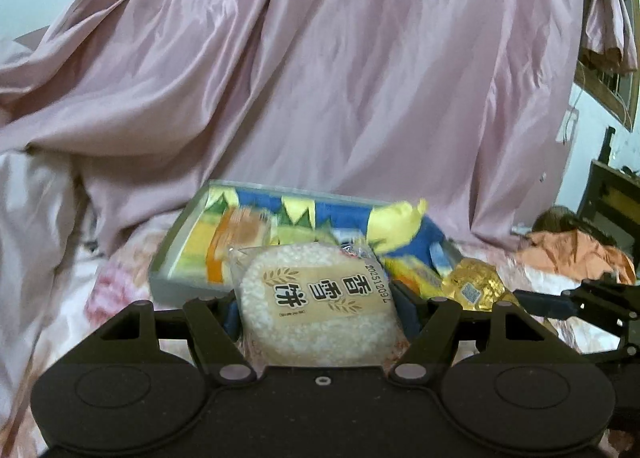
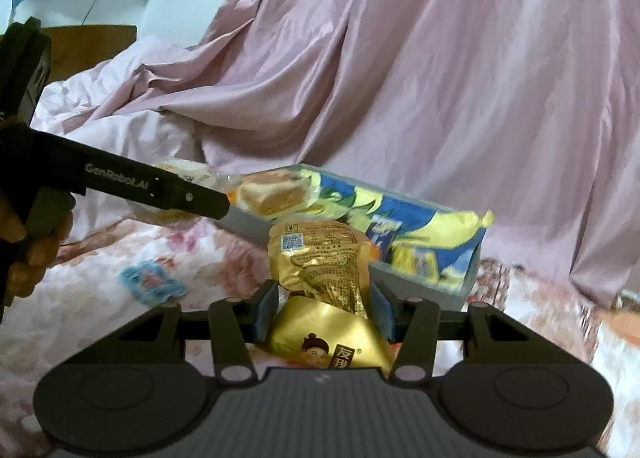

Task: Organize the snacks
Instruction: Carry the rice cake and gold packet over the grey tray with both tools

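My left gripper [image 1: 318, 308] is shut on a round rice cracker pack [image 1: 316, 306] with a tan label, held just in front of a grey tray [image 1: 168, 258]. The tray holds blue-and-yellow snack bags [image 1: 340, 218] and an orange-wrapped cake [image 1: 240, 234]. My right gripper [image 2: 325, 308] is shut on a gold foil snack pouch [image 2: 320, 270], held in front of the same tray [image 2: 424, 286]. The gold pouch also shows in the left wrist view [image 1: 474, 288], with the right gripper [image 1: 560, 302] beside it. The left gripper [image 2: 188, 196] reaches in from the left in the right wrist view.
Everything sits on a bed with a floral sheet [image 2: 132, 250]. A pink satin cover [image 1: 320, 78] is heaped behind the tray. A small blue wrapped item [image 2: 150, 282] lies on the sheet at the left. Orange cloth [image 1: 572, 254] lies at the right.
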The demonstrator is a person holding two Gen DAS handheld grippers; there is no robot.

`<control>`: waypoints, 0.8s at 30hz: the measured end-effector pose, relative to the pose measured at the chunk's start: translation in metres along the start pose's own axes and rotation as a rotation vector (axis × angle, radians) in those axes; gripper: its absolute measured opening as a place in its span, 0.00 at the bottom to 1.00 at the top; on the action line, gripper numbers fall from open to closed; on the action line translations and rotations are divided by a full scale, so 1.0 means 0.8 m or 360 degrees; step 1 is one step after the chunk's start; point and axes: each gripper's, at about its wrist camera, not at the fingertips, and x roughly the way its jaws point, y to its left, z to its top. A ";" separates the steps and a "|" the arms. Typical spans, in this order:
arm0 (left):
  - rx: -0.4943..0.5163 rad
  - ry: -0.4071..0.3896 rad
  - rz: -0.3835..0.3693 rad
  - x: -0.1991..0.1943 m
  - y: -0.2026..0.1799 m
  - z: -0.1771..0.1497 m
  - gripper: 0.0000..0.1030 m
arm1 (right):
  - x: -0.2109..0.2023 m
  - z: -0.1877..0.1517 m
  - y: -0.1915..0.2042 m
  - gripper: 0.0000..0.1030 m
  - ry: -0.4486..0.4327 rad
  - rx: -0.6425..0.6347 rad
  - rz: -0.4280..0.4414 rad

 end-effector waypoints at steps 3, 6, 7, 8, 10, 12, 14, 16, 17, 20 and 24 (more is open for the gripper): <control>-0.0008 -0.0017 0.0005 0.024 -0.002 0.021 0.70 | 0.017 0.024 -0.017 0.53 -0.0002 -0.0012 -0.0015; -0.0024 -0.0032 0.0010 0.049 -0.002 0.041 0.70 | 0.038 0.046 -0.032 0.53 -0.0044 -0.0005 -0.0058; -0.0027 -0.0030 0.0014 0.058 -0.002 0.047 0.70 | 0.043 0.049 -0.038 0.53 -0.0058 0.0013 -0.0071; -0.0033 -0.0027 0.0020 0.067 -0.002 0.052 0.70 | 0.049 0.053 -0.045 0.53 -0.0074 0.0045 -0.0087; -0.0045 -0.0022 0.0026 0.083 -0.002 0.058 0.70 | 0.060 0.055 -0.059 0.54 -0.0109 0.0098 -0.0125; -0.0049 -0.0007 0.0036 0.100 -0.004 0.061 0.70 | 0.075 0.054 -0.071 0.54 -0.0159 0.0104 -0.0189; -0.0047 0.0011 0.0042 0.117 -0.006 0.061 0.70 | 0.091 0.052 -0.086 0.54 -0.0174 0.0146 -0.0245; -0.0050 0.0030 0.0043 0.133 -0.009 0.058 0.70 | 0.103 0.050 -0.097 0.54 -0.0163 0.0196 -0.0265; -0.0057 0.0046 0.0043 0.141 -0.010 0.055 0.70 | 0.110 0.048 -0.101 0.54 -0.0157 0.0216 -0.0271; -0.0066 0.0101 0.0047 0.158 -0.011 0.049 0.70 | 0.127 0.043 -0.110 0.54 -0.0132 0.0249 -0.0275; -0.0069 0.0132 0.0060 0.171 -0.012 0.043 0.70 | 0.141 0.036 -0.112 0.54 -0.0089 0.0281 -0.0263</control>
